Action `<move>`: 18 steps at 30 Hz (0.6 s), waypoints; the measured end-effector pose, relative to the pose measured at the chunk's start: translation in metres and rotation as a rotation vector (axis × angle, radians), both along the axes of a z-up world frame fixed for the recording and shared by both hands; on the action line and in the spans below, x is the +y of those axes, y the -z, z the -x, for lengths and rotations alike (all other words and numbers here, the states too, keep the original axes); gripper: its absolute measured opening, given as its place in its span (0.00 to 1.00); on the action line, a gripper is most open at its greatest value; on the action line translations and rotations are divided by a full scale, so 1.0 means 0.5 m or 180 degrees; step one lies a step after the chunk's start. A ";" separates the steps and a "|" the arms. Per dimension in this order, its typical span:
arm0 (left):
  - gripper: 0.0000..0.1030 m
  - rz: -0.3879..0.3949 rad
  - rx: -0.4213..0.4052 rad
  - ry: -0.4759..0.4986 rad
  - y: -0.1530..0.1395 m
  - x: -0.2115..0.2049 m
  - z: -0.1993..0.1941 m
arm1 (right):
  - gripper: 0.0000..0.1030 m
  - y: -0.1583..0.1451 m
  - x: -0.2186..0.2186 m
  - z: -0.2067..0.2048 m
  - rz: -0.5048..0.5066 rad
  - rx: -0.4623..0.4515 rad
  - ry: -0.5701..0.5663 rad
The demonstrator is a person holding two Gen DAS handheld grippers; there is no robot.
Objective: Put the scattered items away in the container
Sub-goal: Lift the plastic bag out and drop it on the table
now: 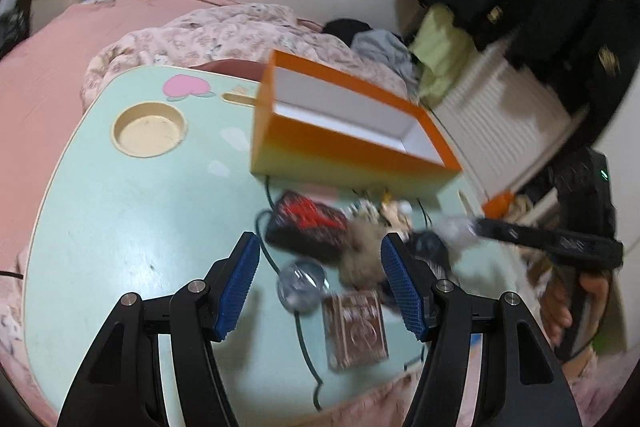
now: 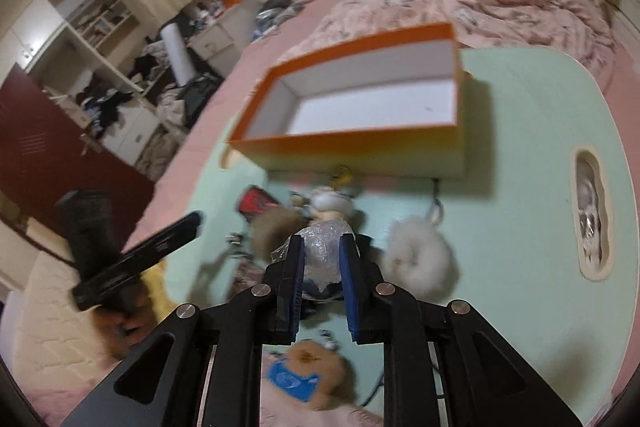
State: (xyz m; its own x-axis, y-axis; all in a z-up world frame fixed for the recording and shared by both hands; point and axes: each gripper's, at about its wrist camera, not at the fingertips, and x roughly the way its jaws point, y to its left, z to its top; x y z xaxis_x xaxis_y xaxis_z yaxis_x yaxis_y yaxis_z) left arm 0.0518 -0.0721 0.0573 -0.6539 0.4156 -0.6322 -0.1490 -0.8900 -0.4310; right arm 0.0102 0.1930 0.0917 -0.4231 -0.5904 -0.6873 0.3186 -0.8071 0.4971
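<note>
Orange box (image 2: 360, 147) sits empty mid-worktop; right tongs (image 2: 322, 263) clench a plastic-wrapped bundle (image 2: 322, 247) for it, left tongs (image 1: 316, 287) gaping.

Black gripper (image 1: 320, 287) — ribbed blue pads (image 1: 240, 287)

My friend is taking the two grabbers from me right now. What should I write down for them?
Right gripper: shut on a crinkly clear-wrapped ball, above the pile.
Left gripper: open, holding nothing, hanging over the items.
Orange box: on the green table, empty.
On the table: white fluffy pom-pom, brown fluffy pom-pom, card deck, red and black pouch, clear round thing, other small bits too blurred to name.
Done: nothing in the box.
Left: drop the wrapped ball in, then everything else.
</note>
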 end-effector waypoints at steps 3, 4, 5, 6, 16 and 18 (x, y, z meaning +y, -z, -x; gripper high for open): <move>0.62 0.0164 -0.0057 0.0133 -0.001 0.018 -0.023 | 0.43 0.003 0.030 -0.018 0.0214 0.0212 0.0182; 0.62 0.0213 -0.0076 0.0157 0.000 0.023 -0.031 | 0.55 -0.002 0.042 -0.032 0.0298 0.0320 0.0251; 0.62 0.0260 -0.0092 0.0185 0.003 0.027 -0.041 | 0.62 -0.007 0.050 -0.047 0.0348 0.0405 0.0292; 0.62 0.0303 -0.0113 0.0212 0.007 0.030 -0.051 | 0.64 -0.011 0.055 -0.061 0.0352 0.0451 0.0288; 0.62 0.0813 -0.0361 0.0286 0.072 0.083 -0.075 | 0.65 0.062 -0.024 -0.155 -0.0639 0.0015 -0.0280; 0.62 0.0877 -0.0337 0.0284 0.078 0.088 -0.077 | 0.65 0.077 -0.047 -0.155 -0.0815 0.0049 -0.0387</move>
State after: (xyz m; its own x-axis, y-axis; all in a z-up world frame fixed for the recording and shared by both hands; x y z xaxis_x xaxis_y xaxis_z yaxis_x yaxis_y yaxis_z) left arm 0.0902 -0.0280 0.0183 -0.5471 0.2718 -0.7917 -0.1988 -0.9609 -0.1925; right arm 0.0876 0.1697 0.0532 -0.3714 -0.4454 -0.8147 0.4268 -0.8612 0.2762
